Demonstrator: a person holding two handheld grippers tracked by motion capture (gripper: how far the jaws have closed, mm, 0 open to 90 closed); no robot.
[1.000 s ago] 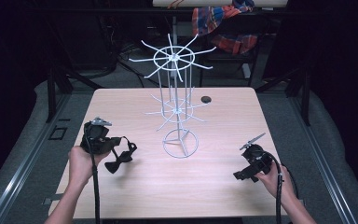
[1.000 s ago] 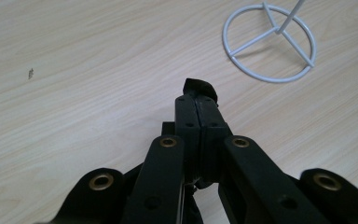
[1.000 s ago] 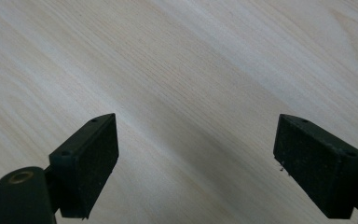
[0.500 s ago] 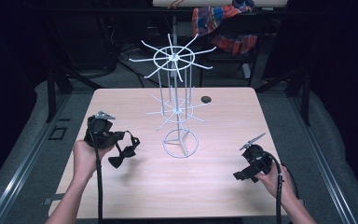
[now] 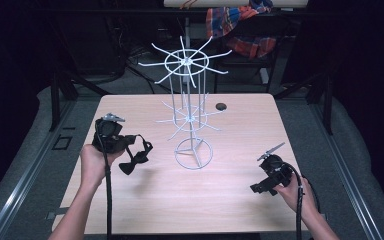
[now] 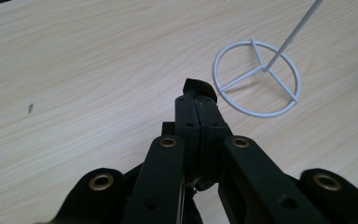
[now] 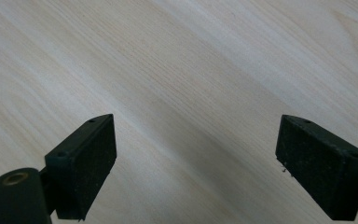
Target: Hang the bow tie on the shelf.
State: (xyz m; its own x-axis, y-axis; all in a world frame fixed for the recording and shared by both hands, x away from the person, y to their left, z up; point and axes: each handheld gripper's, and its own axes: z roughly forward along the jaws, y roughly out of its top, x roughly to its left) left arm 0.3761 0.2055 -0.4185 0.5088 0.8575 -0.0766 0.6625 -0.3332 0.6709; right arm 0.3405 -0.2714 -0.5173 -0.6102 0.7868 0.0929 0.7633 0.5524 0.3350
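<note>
Left tongs (image 5: 130, 143) pinch black bow tie (image 5: 136, 158), hanging slantwise toward the rack (image 5: 192, 152)

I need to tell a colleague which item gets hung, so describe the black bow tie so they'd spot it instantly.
On the wooden table, look left of the white wire rack. The left gripper pinches the black bow tie, which dangles from its shut jaws, the only soft fabric thing there.

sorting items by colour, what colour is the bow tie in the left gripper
Black. The bow tie, held by the left gripper, shows best in the high view.
</note>
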